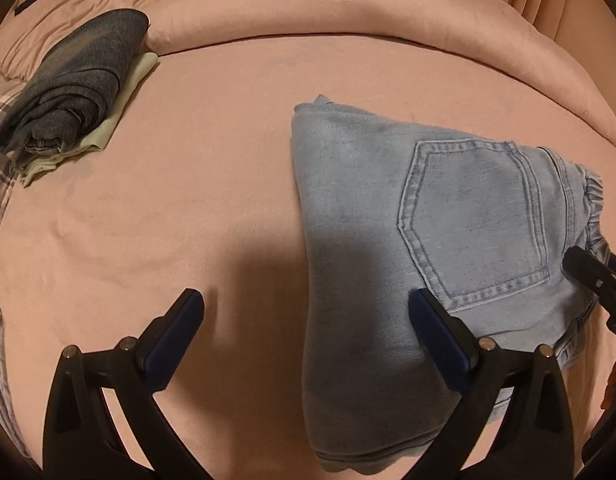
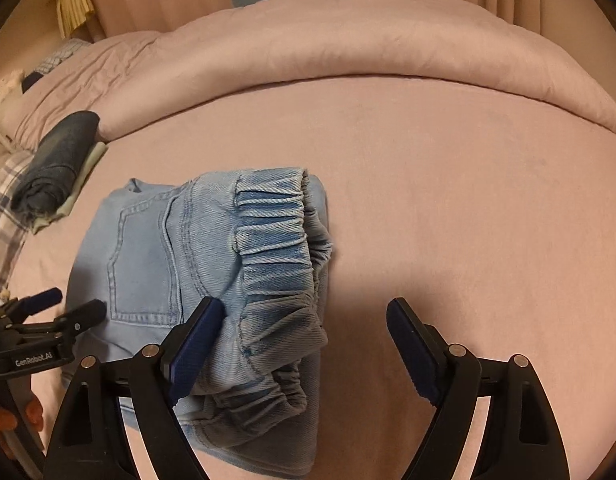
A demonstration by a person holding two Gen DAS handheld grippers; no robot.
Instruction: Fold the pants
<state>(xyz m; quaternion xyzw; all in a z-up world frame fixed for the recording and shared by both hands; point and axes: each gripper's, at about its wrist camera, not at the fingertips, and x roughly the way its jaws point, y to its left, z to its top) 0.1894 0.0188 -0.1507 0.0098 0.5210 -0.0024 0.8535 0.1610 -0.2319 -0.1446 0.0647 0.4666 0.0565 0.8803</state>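
Our left hand-held gripper [image 1: 306,312] and right hand-held gripper [image 2: 304,322] gape apart over folded light jeans [image 1: 388,220]; dark jeans [image 1: 76,80] lie at ten o'clock.

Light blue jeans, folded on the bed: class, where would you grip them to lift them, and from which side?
Grip the light blue jeans at the stacked elastic waistband, coming from the right, where the open right gripper is. The layers end together there, so one pinch probably holds them all.
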